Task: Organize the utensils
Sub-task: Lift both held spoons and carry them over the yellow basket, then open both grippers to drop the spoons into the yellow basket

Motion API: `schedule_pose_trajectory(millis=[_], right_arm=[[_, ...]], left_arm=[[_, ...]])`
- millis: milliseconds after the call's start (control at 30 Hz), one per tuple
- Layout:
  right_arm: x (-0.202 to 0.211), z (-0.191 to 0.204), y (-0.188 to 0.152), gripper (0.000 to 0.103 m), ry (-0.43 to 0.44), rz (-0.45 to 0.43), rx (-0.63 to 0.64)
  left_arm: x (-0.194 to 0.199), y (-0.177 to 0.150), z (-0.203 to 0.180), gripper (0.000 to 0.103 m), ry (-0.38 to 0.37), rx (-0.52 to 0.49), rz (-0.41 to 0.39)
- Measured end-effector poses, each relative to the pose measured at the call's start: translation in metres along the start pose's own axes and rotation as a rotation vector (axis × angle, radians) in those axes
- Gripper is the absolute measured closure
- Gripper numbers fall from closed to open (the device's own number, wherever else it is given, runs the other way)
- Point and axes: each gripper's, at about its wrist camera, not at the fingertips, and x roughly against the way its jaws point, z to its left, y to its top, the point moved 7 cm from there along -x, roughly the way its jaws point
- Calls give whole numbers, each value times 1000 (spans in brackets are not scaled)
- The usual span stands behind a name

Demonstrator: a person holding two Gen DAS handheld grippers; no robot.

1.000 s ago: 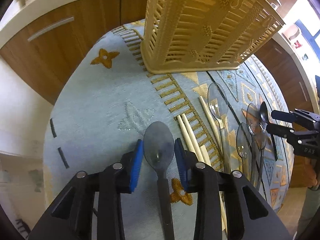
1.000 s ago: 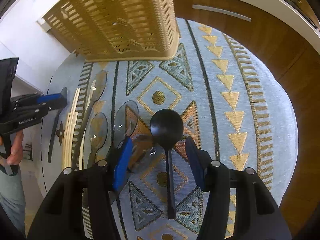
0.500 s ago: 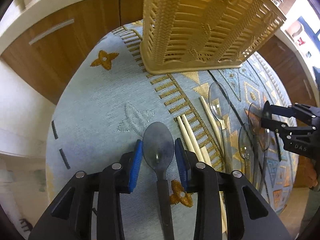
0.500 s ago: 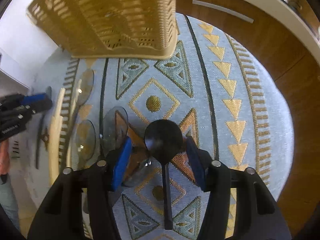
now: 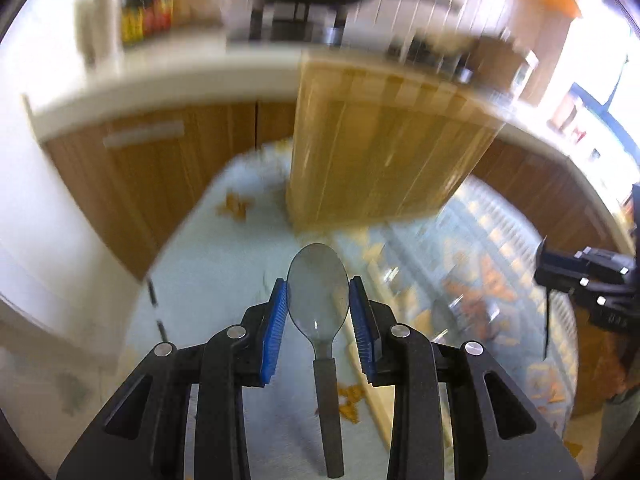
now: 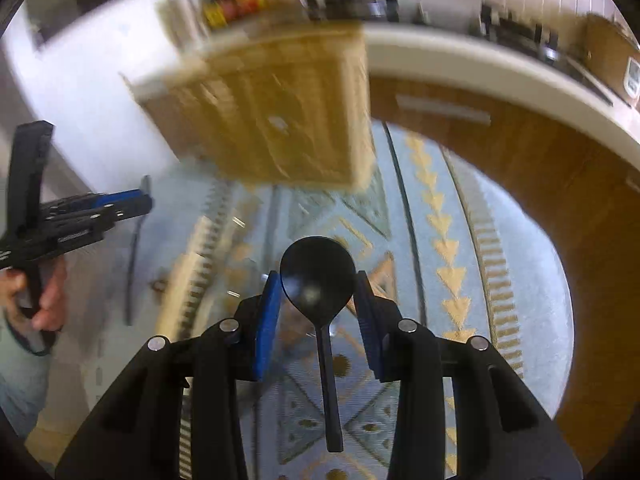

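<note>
My left gripper (image 5: pixel 319 300) is shut on the bowl of a translucent grey spoon (image 5: pixel 319 300) and holds it raised above the patterned tablecloth (image 5: pixel 208 272). My right gripper (image 6: pixel 317 280) is shut on the bowl of a black spoon (image 6: pixel 317 272), also lifted off the cloth. The tan slatted basket (image 5: pixel 384 160) stands ahead of both grippers; it also shows in the right wrist view (image 6: pixel 280 120). Both views are motion-blurred. The right gripper appears at the right edge of the left wrist view (image 5: pixel 588 280), the left gripper at the left of the right wrist view (image 6: pixel 80 216).
Wooden chopsticks (image 6: pixel 180 280) and blurred clear spoons (image 5: pixel 460 304) lie on the cloth between the grippers. Wood cabinets (image 5: pixel 160 160) and a white countertop (image 6: pixel 520 80) curve behind the table. A person's hand (image 6: pixel 44 300) holds the left gripper.
Both grippers have closed on their spoons, lifted them off the cloth and tilted up, so the basket and counter now fill the upper view.
</note>
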Motion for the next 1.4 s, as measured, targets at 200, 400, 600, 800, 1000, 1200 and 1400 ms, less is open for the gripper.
schedule_pose_trajectory(millis=[200, 400, 600, 800, 1000, 1200, 1400], right_arm=[[47, 27, 63, 69, 44, -276, 7], [67, 31, 146, 69, -37, -480, -20], [45, 21, 204, 69, -172, -608, -19], [0, 6, 215, 69, -210, -621, -39], [-30, -3, 202, 68, -187, -606, -50], [-25, -1, 182, 62, -185, -584, -43], [7, 8, 152, 52, -193, -559, -25]], left_arm=[[73, 70, -31, 74, 7, -39, -322], [98, 143, -45, 74, 26, -11, -552], [84, 184, -43, 73, 74, 11, -677], [47, 196, -29, 73, 102, 35, -702], [18, 185, -20, 73, 122, 32, -689], [11, 169, -12, 63, 97, 31, -642], [40, 143, -6, 59, 57, 41, -597]])
